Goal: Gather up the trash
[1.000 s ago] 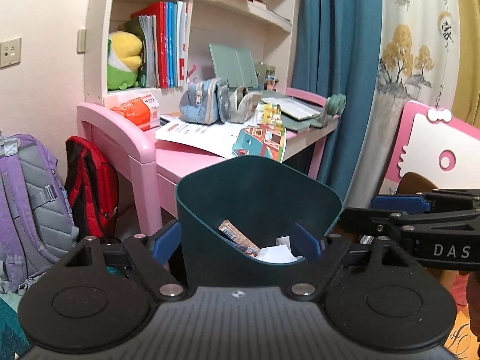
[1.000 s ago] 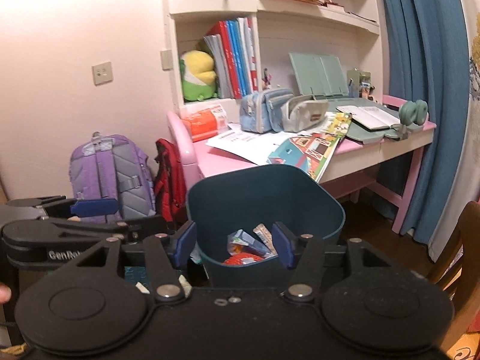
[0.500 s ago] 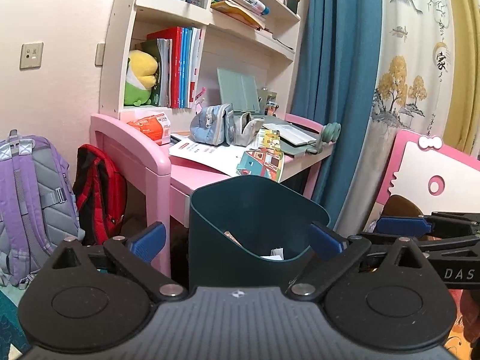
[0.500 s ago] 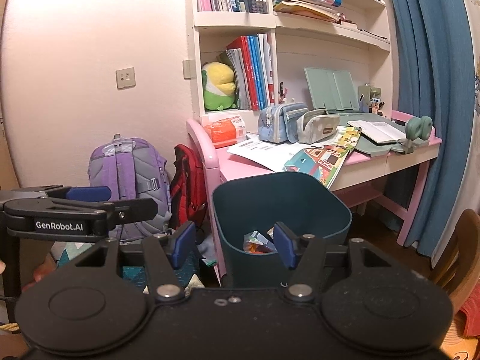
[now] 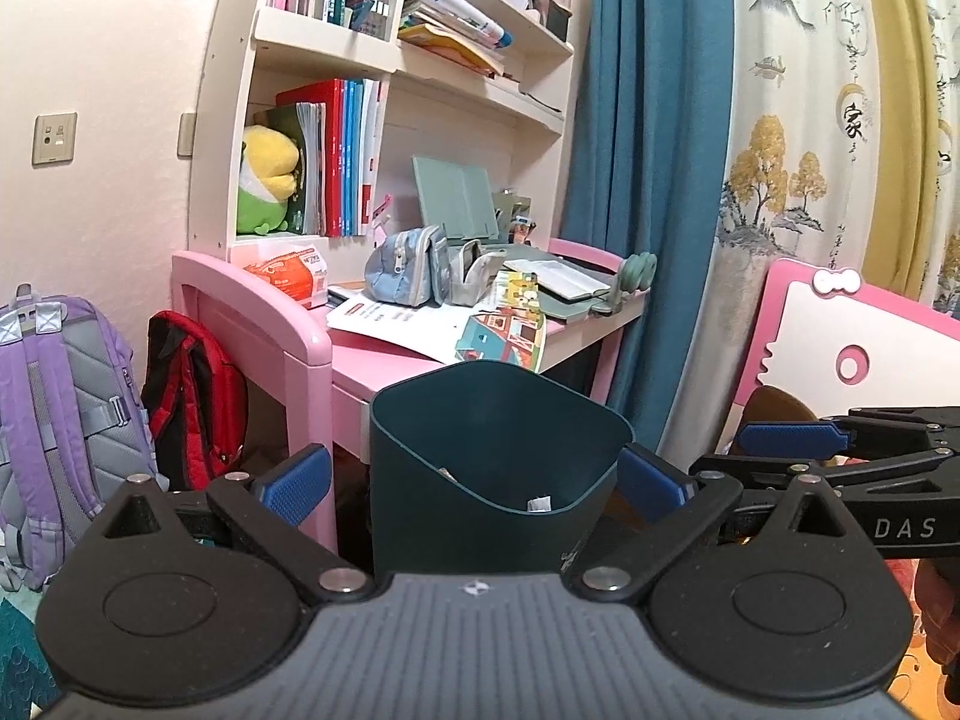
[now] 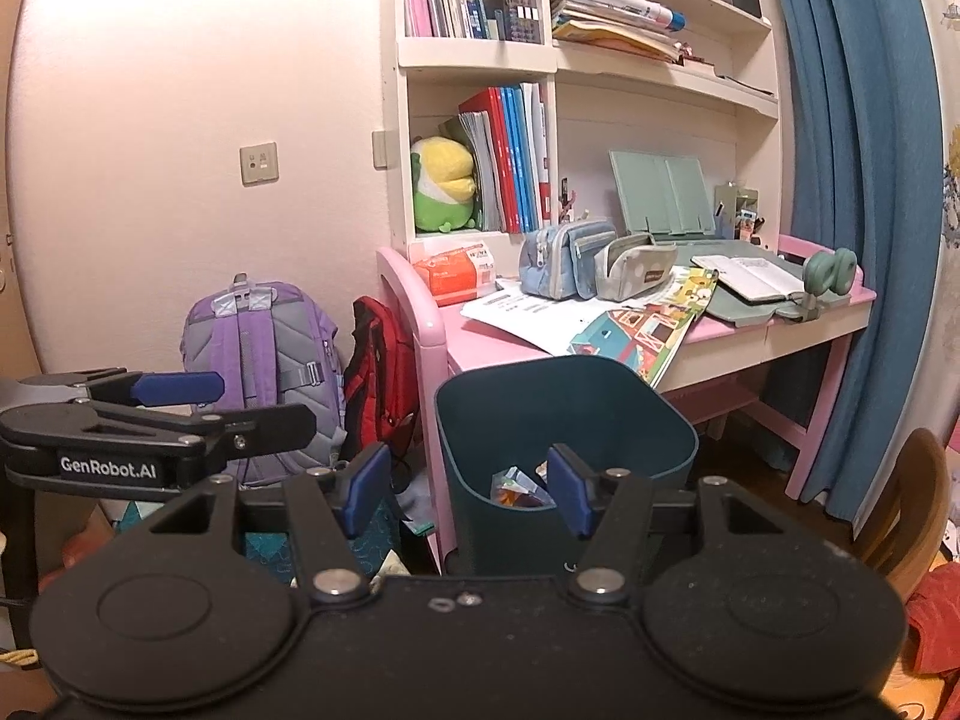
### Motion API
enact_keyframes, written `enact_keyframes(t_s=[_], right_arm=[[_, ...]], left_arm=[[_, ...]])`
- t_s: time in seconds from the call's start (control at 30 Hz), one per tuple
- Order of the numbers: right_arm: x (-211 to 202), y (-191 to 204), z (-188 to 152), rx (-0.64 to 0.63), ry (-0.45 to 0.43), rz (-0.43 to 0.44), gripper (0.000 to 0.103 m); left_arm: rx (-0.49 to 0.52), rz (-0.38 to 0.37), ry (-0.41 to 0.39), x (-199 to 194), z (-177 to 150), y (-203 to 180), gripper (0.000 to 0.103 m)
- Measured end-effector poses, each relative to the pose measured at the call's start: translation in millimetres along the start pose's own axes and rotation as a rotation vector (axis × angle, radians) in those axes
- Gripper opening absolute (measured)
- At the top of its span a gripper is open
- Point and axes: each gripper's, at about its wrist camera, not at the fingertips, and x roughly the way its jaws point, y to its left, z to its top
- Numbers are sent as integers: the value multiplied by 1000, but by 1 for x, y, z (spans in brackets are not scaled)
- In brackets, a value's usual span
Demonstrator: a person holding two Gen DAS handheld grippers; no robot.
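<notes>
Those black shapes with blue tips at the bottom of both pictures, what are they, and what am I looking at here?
They are two-finger tools a person carries, one per hand, each with a camera looking along its fingers. One picture comes from the left hand-held gripper, the other from the right hand-held gripper; each also shows in the other's view. Both are open and hold nothing. Ahead stands a dark teal trash bin with wrappers inside, in front of a pink desk carrying papers, pencil cases and an open book. A purple backpack stands beside the desk.
</notes>
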Motion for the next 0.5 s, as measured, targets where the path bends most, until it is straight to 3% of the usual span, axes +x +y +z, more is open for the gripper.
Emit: enact_keyframes(t_s=[0.5], right_arm=[[-23, 3, 20, 6, 14, -12, 57]], left_arm=[[35, 17, -29, -20, 20, -13, 102]])
